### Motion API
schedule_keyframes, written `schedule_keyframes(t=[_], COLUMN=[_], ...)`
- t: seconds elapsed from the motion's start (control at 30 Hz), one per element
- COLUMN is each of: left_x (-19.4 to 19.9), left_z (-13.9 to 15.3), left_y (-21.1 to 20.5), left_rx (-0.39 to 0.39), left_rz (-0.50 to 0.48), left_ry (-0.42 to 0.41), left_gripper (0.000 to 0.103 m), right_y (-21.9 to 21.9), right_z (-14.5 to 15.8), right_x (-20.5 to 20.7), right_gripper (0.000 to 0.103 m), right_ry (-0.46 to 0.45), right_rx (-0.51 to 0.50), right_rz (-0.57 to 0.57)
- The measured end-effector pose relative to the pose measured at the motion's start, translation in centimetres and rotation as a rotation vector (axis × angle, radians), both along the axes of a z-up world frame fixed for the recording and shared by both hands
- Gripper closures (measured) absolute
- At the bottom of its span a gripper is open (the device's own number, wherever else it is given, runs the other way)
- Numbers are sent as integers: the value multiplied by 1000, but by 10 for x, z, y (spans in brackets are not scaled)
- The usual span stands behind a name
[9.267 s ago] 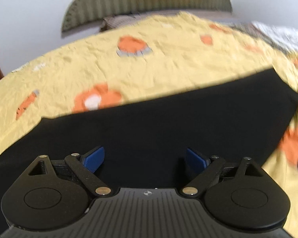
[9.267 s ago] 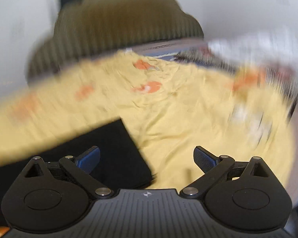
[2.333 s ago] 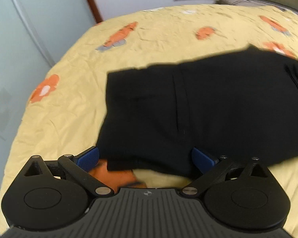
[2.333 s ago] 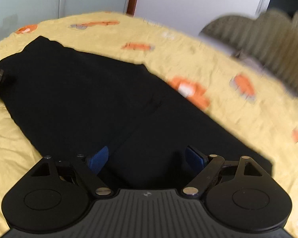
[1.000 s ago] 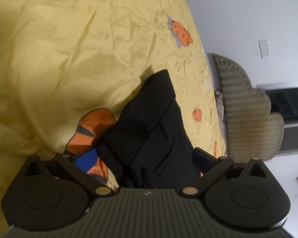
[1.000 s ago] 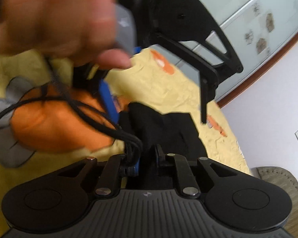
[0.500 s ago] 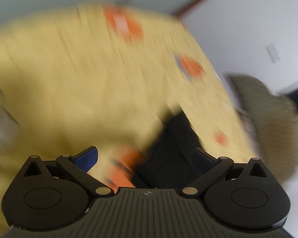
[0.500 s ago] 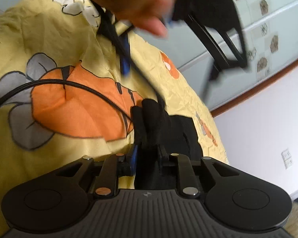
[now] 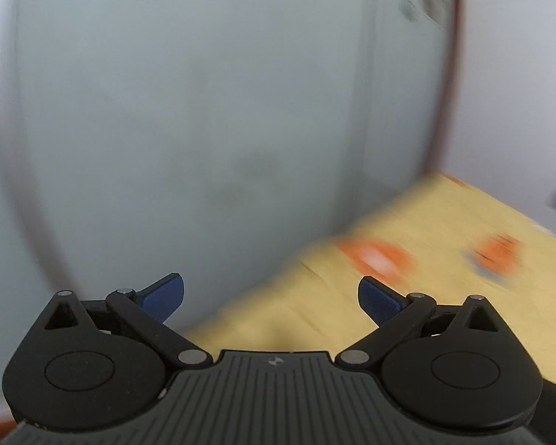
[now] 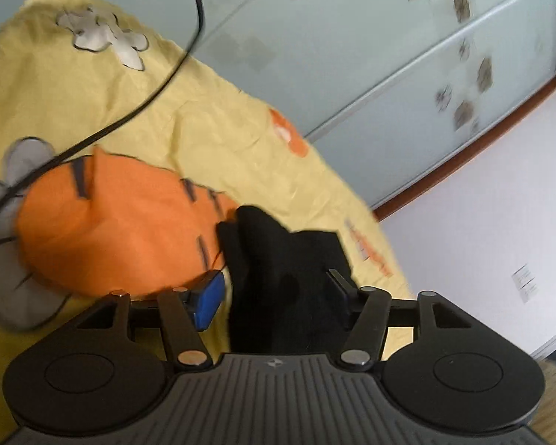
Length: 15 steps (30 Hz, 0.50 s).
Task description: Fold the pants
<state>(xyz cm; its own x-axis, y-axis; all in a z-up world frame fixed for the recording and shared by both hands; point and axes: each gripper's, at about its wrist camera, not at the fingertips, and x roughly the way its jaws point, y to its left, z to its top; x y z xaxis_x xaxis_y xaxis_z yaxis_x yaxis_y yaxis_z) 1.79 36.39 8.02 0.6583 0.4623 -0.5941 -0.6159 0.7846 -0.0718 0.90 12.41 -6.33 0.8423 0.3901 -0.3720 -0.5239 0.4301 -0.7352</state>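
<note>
Black cloth fills the middle of my right wrist view: the pants (image 10: pixel 278 282) lie bunched on the bed, on a yellow sheet (image 10: pixel 92 111) printed with big orange and grey cartoon shapes. My right tongs (image 10: pixel 274 289) sit around that bunch with the blue pads (image 10: pixel 207 298) parted. The left pad stands just beside the cloth with a sliver of sheet showing between them; the right finger is dark against the fabric, and I cannot tell whether it touches. Nothing is pinched here. The pants' far end rises in a soft fold beside the large orange patch (image 10: pixel 111 230).

A black cable (image 10: pixel 137 111) trails across the sheet from the top of the frame down to the left edge. Beyond the bed I see a pale frosted sliding door (image 10: pixel 352 55) with brown flower decals, framed by reddish-brown wood, and then a white wall carrying a switch plate (image 10: pixel 524 282).

On the left wrist view everything is smeared by motion. My left tongs (image 9: pixel 270 296) are spread wide with nothing between the blue pads (image 9: pixel 163 296). They point at the frosted door (image 9: pixel 185 111), with only a corner of the yellow sheet (image 9: pixel 407 278) showing on the right. The pants do not appear in that view.
</note>
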Motion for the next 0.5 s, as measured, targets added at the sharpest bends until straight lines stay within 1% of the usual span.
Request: schedule_keyframes(t=[0.07, 0.1, 0.13, 0.17, 0.2, 0.23, 0.27, 0.3, 0.33, 0.4, 0.43, 0.5], left_x=[12, 18, 25, 31, 37, 44, 49, 53, 57, 64, 69, 74], left_z=[-17, -25, -36, -45, -54, -64, -70, -76, -79, -81, -82, -84], left_y=[-4, -6, -7, -9, -13, -17, -22, -29, -37, -47, -51, -51], left_rx=[-181, -260, -361, -442, -510, -575, -609, -624, -625, -613, -620, -673], left_rz=[-143, -190, -230, -264, -298, -335, -364, -386, -402, -420, -432, -456], left_ry=[18, 25, 32, 39, 49, 65, 84, 100, 109, 124, 125, 87], left_gripper=[3, 3, 3, 2, 2, 2, 2, 2, 2, 2, 2, 2], right_y=[4, 5, 4, 3, 2, -1, -5, -12, -21, -41, -52, -74], right_z=[2, 2, 2, 2, 2, 5, 10, 18, 29, 50, 59, 75], right_x=[8, 11, 12, 12, 14, 14, 17, 19, 24, 33, 37, 44], right_gripper=[45, 46, 56, 73, 78, 81, 85, 87, 89, 90, 90, 90], right_ry=[4, 6, 17, 35, 60, 90, 127, 172, 224, 304, 340, 403], right_rx=[2, 5, 7, 9, 24, 58, 100, 160, 238, 371, 429, 537], right_rz=[-6, -5, 4, 10, 14, 10, 6, -1, -10, -23, -22, -28])
